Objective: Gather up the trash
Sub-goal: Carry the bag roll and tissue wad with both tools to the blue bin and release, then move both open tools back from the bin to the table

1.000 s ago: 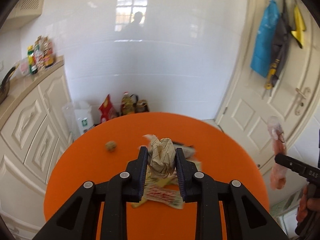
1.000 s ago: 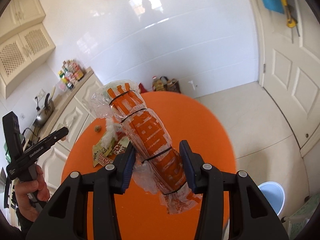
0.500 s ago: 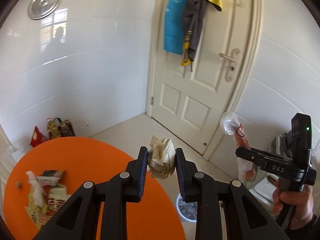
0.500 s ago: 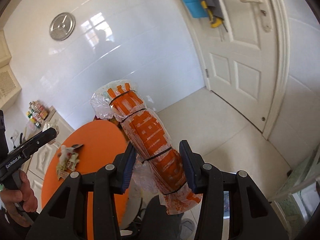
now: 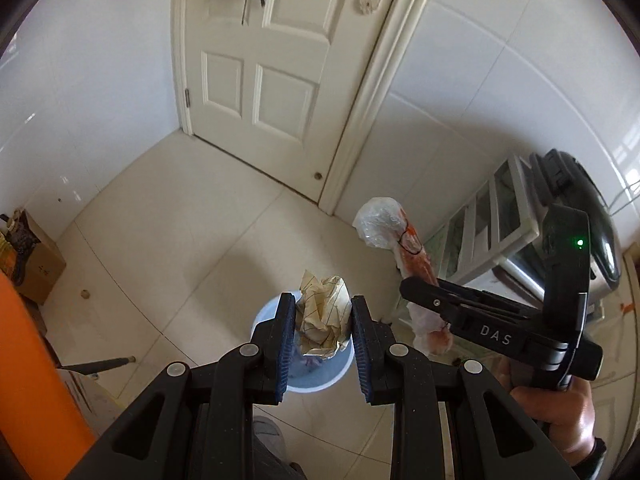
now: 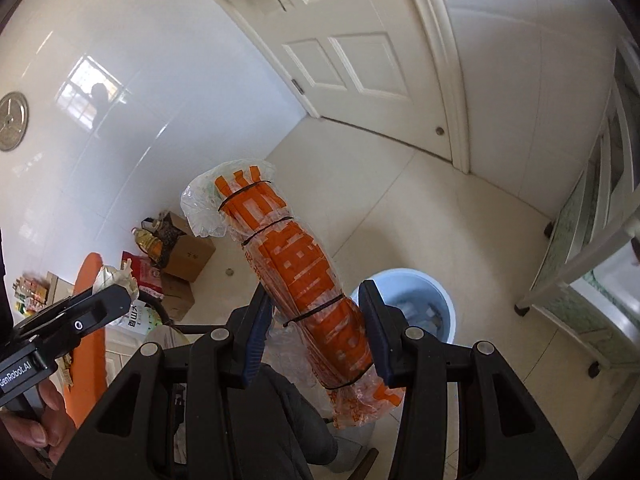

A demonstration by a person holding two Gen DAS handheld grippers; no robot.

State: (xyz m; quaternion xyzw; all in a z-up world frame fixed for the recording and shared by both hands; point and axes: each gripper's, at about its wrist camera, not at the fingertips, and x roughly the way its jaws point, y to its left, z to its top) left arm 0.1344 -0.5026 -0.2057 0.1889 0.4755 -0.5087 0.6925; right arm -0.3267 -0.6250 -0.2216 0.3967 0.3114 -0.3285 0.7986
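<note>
With crumpled paper (image 5: 322,312) clamped in the left gripper (image 5: 323,344) and a bound plastic roll (image 6: 308,280) in the right gripper (image 6: 316,328), release is best delayed until each is centred above the bin's rim (image 5: 262,316).

The left gripper (image 5: 323,334) points steeply down, and its two blue pads press on a crumpled paper wrapper (image 5: 323,314). The right gripper (image 6: 316,330) also tilts down, and its jaws are clamped on a rolled orange plastic bag (image 6: 308,280). A bare hand (image 5: 560,420) holds the handle of the right gripper.
</note>
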